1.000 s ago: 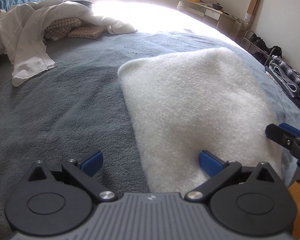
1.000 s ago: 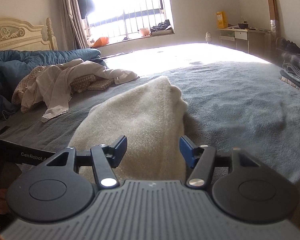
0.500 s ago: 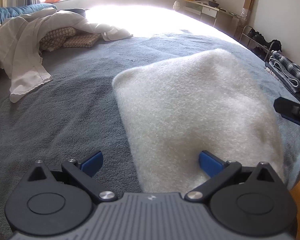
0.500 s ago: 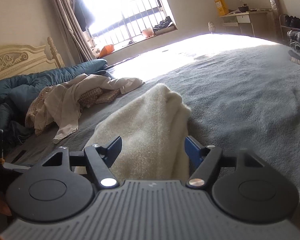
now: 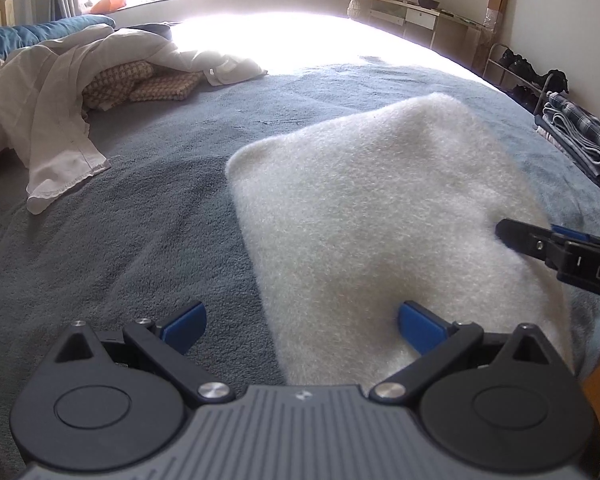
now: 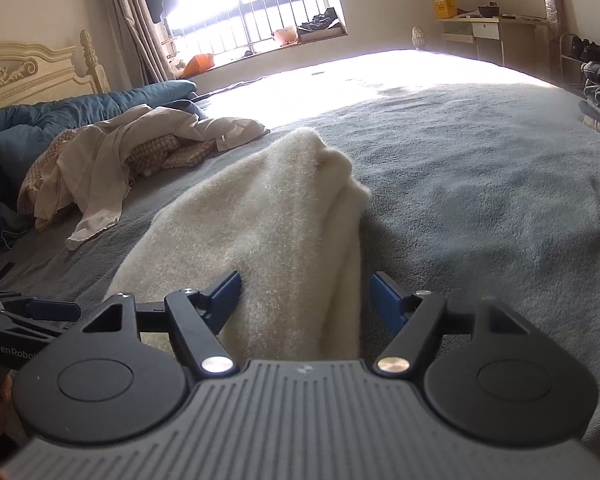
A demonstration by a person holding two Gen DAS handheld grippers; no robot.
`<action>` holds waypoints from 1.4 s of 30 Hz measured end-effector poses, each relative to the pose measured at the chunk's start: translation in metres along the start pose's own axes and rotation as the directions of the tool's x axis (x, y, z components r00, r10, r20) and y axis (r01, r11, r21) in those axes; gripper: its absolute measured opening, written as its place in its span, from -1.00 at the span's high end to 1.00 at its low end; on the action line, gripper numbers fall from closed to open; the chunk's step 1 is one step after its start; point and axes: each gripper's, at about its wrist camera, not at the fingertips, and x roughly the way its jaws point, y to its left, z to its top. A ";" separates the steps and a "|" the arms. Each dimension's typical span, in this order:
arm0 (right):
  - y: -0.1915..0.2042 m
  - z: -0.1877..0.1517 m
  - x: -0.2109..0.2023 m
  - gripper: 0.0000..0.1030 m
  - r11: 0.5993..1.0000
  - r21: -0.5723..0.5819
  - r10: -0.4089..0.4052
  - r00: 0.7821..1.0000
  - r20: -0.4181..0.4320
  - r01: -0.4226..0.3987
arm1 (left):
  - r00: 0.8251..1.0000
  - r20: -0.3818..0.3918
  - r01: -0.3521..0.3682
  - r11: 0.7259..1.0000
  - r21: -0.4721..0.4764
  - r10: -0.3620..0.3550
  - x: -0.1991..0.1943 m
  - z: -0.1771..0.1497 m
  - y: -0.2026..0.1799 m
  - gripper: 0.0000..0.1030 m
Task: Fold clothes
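Observation:
A folded, fluffy white garment lies on the grey blanket of the bed. My left gripper hovers open over its near left edge, one blue pad above the blanket, the other above the fleece. In the right wrist view the garment runs away from me as a long thick fold. My right gripper is open and straddles its near end; the right pad stands apart from the cloth. The right gripper's fingers reach over the garment's right edge in the left wrist view.
A heap of cream and checked clothes lies at the far left of the bed, beside a blue duvet. Folded plaid clothes sit on a rack off the right edge. A desk and window are beyond.
The right gripper's jaws have spread wider around the garment's end. In the left wrist view its fingers have slid back in over the garment's right edge. The left gripper has barely shifted.

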 end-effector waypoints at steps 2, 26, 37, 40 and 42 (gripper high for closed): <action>0.000 0.000 0.000 -0.38 1.000 -0.004 -0.001 1.000 0.000 0.001 | 1.000 0.000 -0.003 1.000 -0.001 0.003 0.000 0.000 -0.001 -0.99; -0.009 -0.001 0.002 -0.47 1.000 0.011 0.023 1.000 -0.002 -0.023 | 0.993 0.047 -0.112 0.992 0.050 0.110 -0.006 -0.004 -0.020 -1.00; -0.012 -0.001 0.002 -0.47 0.999 0.022 0.037 0.999 -0.002 -0.037 | 0.985 0.045 -0.167 0.984 0.054 0.165 -0.008 -0.002 -0.030 -1.00; -0.013 -0.001 0.002 -0.47 0.999 0.024 0.040 0.999 -0.002 -0.040 | 0.983 0.048 -0.179 0.982 0.060 0.176 -0.008 -0.002 -0.031 -1.00; -0.013 -0.001 0.003 -0.47 0.999 0.026 0.041 0.999 -0.002 -0.041 | 0.982 0.050 -0.186 0.981 0.062 0.183 -0.008 -0.002 -0.032 -1.00</action>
